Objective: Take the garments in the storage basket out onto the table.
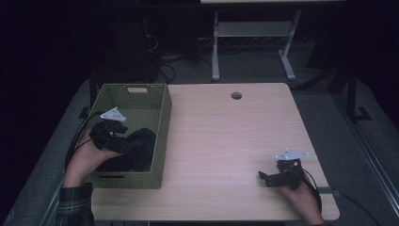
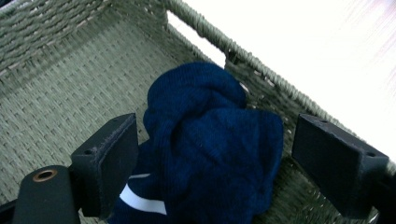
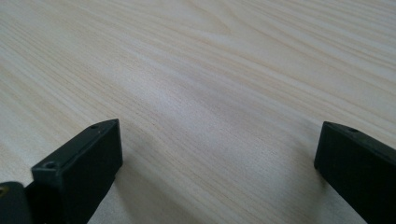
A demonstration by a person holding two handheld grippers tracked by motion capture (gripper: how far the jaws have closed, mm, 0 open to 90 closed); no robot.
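— So, starting at the left: what is sitting in the woven green basket (image 1: 160,117)?

— A bundle of dark blue knitted cloth (image 2: 210,140) is lying at the basket's near end, against the side wall by the handle slot. A white stripe is showing low on it. The left gripper (image 1: 123,137) is reaching down into the basket with its jaws spread wide, one on each side of the bundle, gripping nothing.

— How is it likely to be handling?

— Soft and light, I am guessing; it is probably sagging once lifted. Pinching the raised fold at the middle looks safest.

— And further right?

— The right gripper (image 1: 269,179) is resting low over the bare wooden table (image 1: 226,141), well apart from the basket, jaws parted and empty.
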